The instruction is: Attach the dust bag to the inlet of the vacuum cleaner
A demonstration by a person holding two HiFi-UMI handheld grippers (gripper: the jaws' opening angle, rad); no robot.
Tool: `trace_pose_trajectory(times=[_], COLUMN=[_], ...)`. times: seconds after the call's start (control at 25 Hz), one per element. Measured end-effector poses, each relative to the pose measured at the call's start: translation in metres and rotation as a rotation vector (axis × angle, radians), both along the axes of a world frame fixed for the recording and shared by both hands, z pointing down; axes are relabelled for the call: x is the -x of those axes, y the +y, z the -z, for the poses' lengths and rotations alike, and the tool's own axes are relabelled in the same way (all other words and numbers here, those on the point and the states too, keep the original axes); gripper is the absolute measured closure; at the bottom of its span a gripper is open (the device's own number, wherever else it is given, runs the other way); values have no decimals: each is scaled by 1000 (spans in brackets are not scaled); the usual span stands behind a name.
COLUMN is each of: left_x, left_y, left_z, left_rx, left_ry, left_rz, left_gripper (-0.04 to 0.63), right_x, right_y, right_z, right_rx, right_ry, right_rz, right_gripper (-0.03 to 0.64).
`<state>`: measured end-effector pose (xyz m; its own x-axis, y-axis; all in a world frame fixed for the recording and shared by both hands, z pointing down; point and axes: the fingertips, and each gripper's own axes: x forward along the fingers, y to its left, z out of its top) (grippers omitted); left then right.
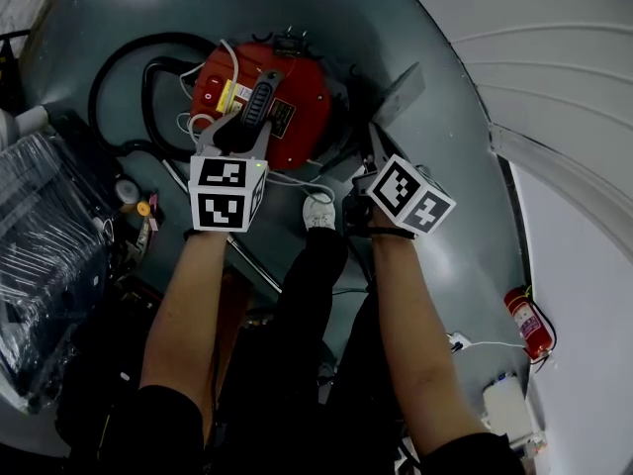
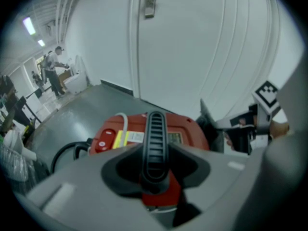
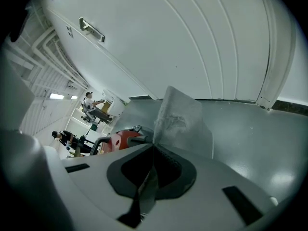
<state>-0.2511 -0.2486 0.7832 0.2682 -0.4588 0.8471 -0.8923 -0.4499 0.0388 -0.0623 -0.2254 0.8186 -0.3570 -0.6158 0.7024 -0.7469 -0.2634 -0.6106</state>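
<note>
A workshop-like hall: grey painted floor (image 1: pixel 475 255), fire extinguisher (image 1: pixel 527 322), person at a bench (image 2: pixel 54 69).

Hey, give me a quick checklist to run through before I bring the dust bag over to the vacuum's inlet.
1. Is the left tool closed on the black handle of the vacuum cleaner? Ok.
2. Is the right tool shut on the dust bag? Ok, it is pinched at an edge.
3. Has the inlet been found? Cannot tell, no view shows it.
4. Does the bag opening face the inlet? Cannot tell.
</note>
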Motion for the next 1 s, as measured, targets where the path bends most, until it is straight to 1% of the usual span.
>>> trace_pose_trajectory(times=[0.24,0.48,0.68,0.88,1.0], left_x=[-1,0,-1,0,-1], left_y=[0,0,0,0,0], left_z=[-2,-3,-4,-6,-6], left_rx=[5,5,10,11,13], left_ry=[-3,-6,-3,-11,-10], left_rz=[0,2,0,3,0], left_gripper=[442,443,443,446,448], right_x=[1,-7,-7,-1,-1], right_y=[10,22,24,15,10], right_z=[-4,-6,-6,-6,-5], right_rx=[-2,-15,-11,7,13], right_ry=[11,-28,-90,-179,-215], right_rz=[14,-45,-98,-137,-158], right_gripper=[612,612,612,613,614])
